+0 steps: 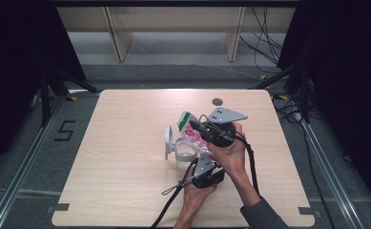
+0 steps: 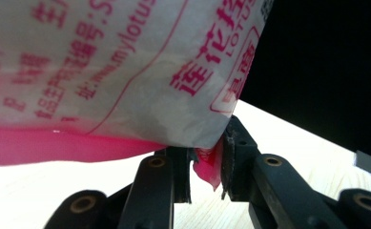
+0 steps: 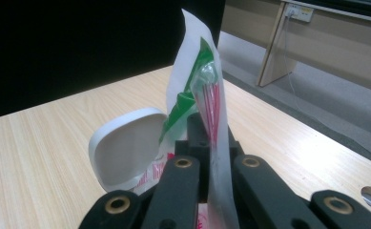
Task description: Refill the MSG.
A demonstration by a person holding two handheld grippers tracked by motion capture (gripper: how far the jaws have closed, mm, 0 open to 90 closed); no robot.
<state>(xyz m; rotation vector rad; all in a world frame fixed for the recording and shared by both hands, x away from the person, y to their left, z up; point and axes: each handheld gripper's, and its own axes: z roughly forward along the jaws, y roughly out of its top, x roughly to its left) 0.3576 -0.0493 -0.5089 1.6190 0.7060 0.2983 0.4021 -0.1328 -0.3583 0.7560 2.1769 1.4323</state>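
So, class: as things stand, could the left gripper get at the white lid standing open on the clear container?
Probably not yet. The left gripper is shut on the bag, whose bottom corner sits between its jaws, and the clear container lies between it and the white lid. It must let go first.

- The table point(image 1: 126, 191) lies bare to your left, right and far side; you can pass freely there.
- The clear container point(image 1: 183, 153), its white lid point(image 1: 168, 141) upright, blocks the middle.
- The printed bag point(image 1: 189, 128) hangs just above it.
- A small grey disc point(image 1: 217, 101) sits near the far edge.
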